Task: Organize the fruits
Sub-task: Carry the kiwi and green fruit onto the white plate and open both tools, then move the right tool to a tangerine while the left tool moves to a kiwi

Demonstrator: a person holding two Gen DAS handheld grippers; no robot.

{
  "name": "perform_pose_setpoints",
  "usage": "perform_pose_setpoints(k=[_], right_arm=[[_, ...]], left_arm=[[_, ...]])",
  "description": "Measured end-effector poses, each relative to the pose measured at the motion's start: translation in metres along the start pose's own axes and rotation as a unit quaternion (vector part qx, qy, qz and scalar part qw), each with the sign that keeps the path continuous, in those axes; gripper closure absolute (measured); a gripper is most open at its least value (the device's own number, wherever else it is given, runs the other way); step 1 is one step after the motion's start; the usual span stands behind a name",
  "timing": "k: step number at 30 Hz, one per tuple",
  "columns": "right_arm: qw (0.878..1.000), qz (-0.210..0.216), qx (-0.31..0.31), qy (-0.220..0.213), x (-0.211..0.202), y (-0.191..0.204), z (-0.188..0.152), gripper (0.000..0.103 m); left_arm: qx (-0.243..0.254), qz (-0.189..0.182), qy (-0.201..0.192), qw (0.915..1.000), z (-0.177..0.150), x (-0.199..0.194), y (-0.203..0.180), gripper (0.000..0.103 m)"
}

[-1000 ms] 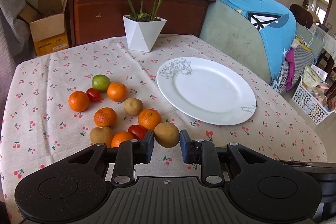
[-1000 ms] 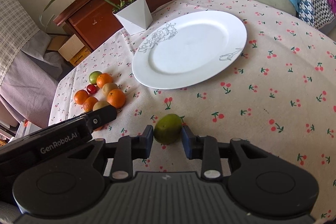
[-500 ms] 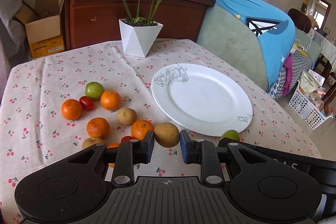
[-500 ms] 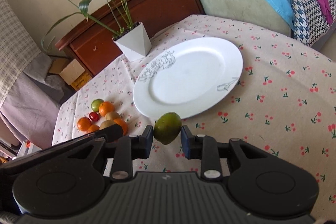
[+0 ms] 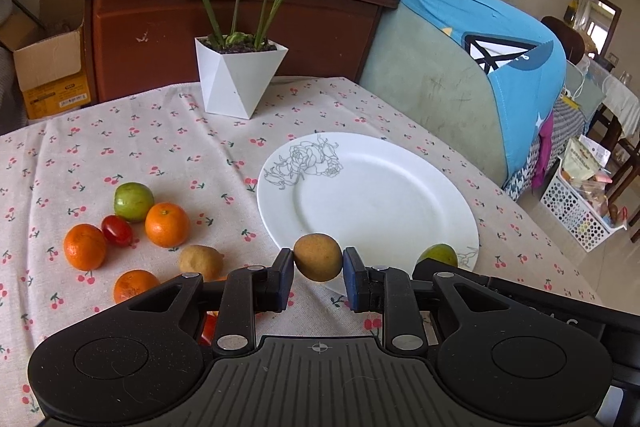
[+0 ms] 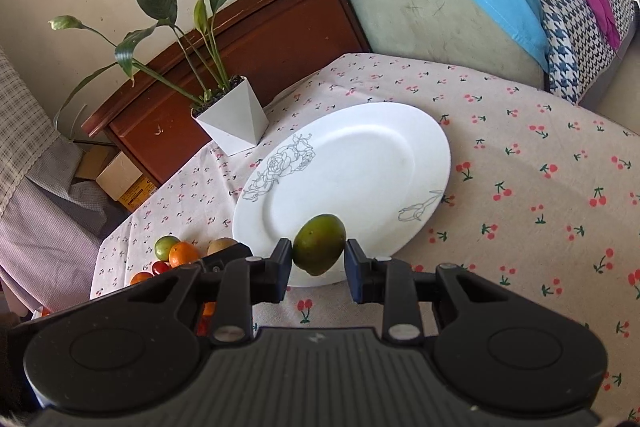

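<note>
The left gripper (image 5: 318, 265) pinches a brown kiwi (image 5: 318, 257) at the near rim of the plate (image 5: 372, 195); the right gripper (image 6: 319, 259) pinches a green mango (image 6: 319, 244) over that same near rim. Both fruits look airborne. Likely risks: the two grippers, close together at the plate, could knock each other; round fruit released at the rim could roll off onto the cloth (image 5: 160, 147).
</note>
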State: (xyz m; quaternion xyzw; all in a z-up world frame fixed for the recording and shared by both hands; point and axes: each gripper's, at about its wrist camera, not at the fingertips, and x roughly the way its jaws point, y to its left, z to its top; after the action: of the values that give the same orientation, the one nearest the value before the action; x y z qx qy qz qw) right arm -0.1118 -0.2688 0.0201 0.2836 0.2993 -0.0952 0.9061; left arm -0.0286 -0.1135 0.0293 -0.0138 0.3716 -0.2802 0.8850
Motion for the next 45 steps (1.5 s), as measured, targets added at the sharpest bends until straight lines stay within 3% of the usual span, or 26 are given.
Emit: perform_pose_setpoints(k=[12,22,45], right_arm=[[1.0,-0.011,0.027,-0.005,0.006,-0.008,0.003,0.073],[1.0,0.001,0.02,0.008,0.008,-0.004,0.002,0.071],[0.998,0.039,-0.018,0.055,0.012,0.023,-0.017,0.058]], left_arm=[[-0.007,-0.001,0.004,1.0,0.004,0.016,-0.002,0.076],[-0.031,0.035,0.008,0.9989,0.01,0.004,0.006,0.051],[-0.073,0.105,-0.004,0.9918,-0.011,-0.06,0.058,0.045]])
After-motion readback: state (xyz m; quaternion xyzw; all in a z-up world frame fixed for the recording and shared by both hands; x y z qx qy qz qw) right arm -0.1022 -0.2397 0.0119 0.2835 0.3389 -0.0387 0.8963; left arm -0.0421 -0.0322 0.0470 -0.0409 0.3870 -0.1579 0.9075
